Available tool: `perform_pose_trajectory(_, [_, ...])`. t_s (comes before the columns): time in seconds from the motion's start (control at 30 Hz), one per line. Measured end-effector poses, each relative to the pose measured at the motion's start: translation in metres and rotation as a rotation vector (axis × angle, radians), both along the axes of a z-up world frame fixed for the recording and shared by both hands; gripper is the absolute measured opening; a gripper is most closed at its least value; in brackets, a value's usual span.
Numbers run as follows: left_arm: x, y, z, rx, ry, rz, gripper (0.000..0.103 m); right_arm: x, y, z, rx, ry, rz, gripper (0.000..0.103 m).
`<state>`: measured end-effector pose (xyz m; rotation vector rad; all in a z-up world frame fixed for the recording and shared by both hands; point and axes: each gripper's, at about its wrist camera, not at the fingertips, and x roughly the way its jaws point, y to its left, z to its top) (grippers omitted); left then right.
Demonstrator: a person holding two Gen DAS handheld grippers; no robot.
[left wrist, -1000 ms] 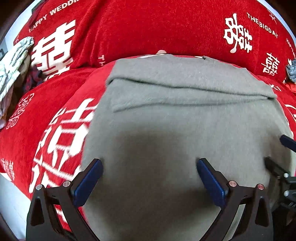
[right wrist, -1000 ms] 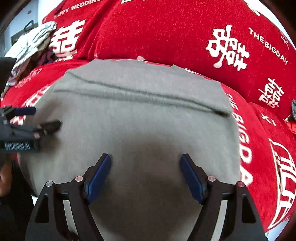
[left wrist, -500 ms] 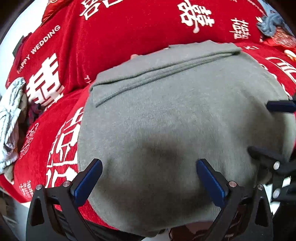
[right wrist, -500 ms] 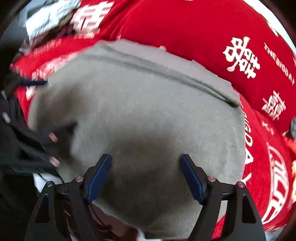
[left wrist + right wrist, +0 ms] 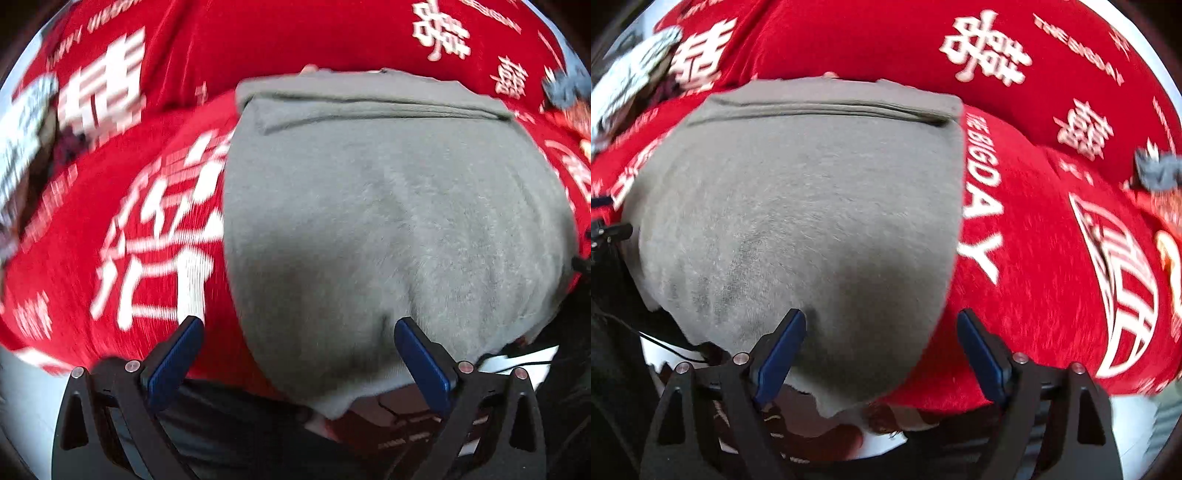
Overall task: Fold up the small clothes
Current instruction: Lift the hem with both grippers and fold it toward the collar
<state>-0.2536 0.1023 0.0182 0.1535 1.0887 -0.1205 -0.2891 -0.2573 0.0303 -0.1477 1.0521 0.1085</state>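
Two grippers hover with jaws spread wide and nothing between them: the left gripper [image 5: 297, 356] over the near left corner of the grey garment [image 5: 388, 221], the right gripper [image 5: 881, 347] over its near right corner. The garment lies flat (far edge folded over) on a red cover [image 5: 1052, 258] printed in white with "THE BIGDAY" [image 5: 982, 199] and double-happiness characters [image 5: 988, 48].

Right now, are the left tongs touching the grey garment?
Cannot tell. In the left wrist view the left tongs stand open over the grey garment's near left corner, but neither contact nor a gap shows plainly.
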Motion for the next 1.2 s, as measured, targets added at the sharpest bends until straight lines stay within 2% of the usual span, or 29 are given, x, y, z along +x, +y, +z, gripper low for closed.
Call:
perform_pose_trajectory(0.13, [0.008, 0.001, -0.025, -0.012, 0.146, 0.029, 0.103, 0.003, 0.003, -0.020, 0.077, 0.106, 0.001, 0.086])
perform_pose_trajectory(0.17, [0.010, -0.002, -0.030, -0.008, 0.172, 0.026, 0.103, 0.003, 0.009, -0.024, 0.073, 0.123, 0.009, 0.086])
perform_pose_trajectory(0.23, [0.012, -0.012, -0.037, -0.001, 0.209, 0.014, 0.101, 0.003, 0.024, -0.029, -0.008, 0.113, 0.033, 0.087])
perform_pose_trajectory(0.27, [0.012, -0.016, -0.037, -0.005, 0.208, 0.007, 0.094, 0.003, 0.027, -0.029, -0.021, 0.106, 0.037, 0.087])
perform_pose_trajectory(0.3, [0.011, -0.021, -0.036, -0.012, 0.206, 0.000, 0.091, 0.003, 0.027, -0.029, -0.025, 0.099, 0.035, 0.083])
perform_pose_trajectory(0.33, [0.011, -0.023, -0.035, -0.007, 0.201, -0.002, 0.088, 0.003, 0.027, -0.027, -0.029, 0.089, 0.030, 0.071])
perform_pose_trajectory(0.37, [0.009, -0.026, -0.033, -0.006, 0.195, -0.010, 0.080, 0.002, 0.025, -0.024, -0.021, 0.077, 0.021, 0.064])
perform_pose_trajectory(0.4, [0.006, -0.030, -0.030, -0.004, 0.182, -0.024, 0.069, 0.001, 0.023, -0.021, 0.003, 0.069, 0.028, 0.045])
perform_pose_trajectory(0.43, [0.001, -0.032, -0.027, -0.002, 0.171, -0.031, 0.061, -0.002, 0.024, -0.019, 0.024, 0.069, 0.037, 0.020])
perform_pose_trajectory(0.5, [-0.003, -0.038, -0.019, -0.002, 0.151, -0.044, 0.026, -0.002, 0.022, -0.015, 0.066, 0.076, 0.050, 0.017])
perform_pose_trajectory(0.6, [-0.005, -0.038, -0.011, -0.017, 0.128, -0.042, 0.015, 0.000, 0.013, -0.007, 0.166, 0.074, 0.050, 0.014])
perform_pose_trajectory(0.67, [-0.003, -0.032, -0.003, -0.055, 0.112, -0.024, 0.010, -0.003, 0.006, 0.000, 0.250, 0.047, 0.054, 0.014])
perform_pose_trajectory(0.8, [0.003, -0.026, 0.025, -0.134, 0.048, -0.010, 0.010, 0.003, -0.009, 0.026, 0.341, -0.025, 0.057, 0.014])
perform_pose_trajectory(0.97, [0.019, -0.015, 0.057, -0.139, -0.065, 0.010, 0.010, 0.027, -0.018, 0.055, 0.405, -0.128, 0.044, 0.014])
perform_pose_trajectory(1.1, [0.064, -0.001, 0.078, -0.215, -0.106, 0.067, 0.010, 0.056, -0.022, 0.064, 0.449, -0.181, -0.012, 0.014])
perform_pose_trajectory(1.2, [0.100, 0.006, 0.070, -0.237, -0.081, 0.116, 0.010, 0.090, -0.019, 0.061, 0.430, -0.189, -0.070, 0.014])
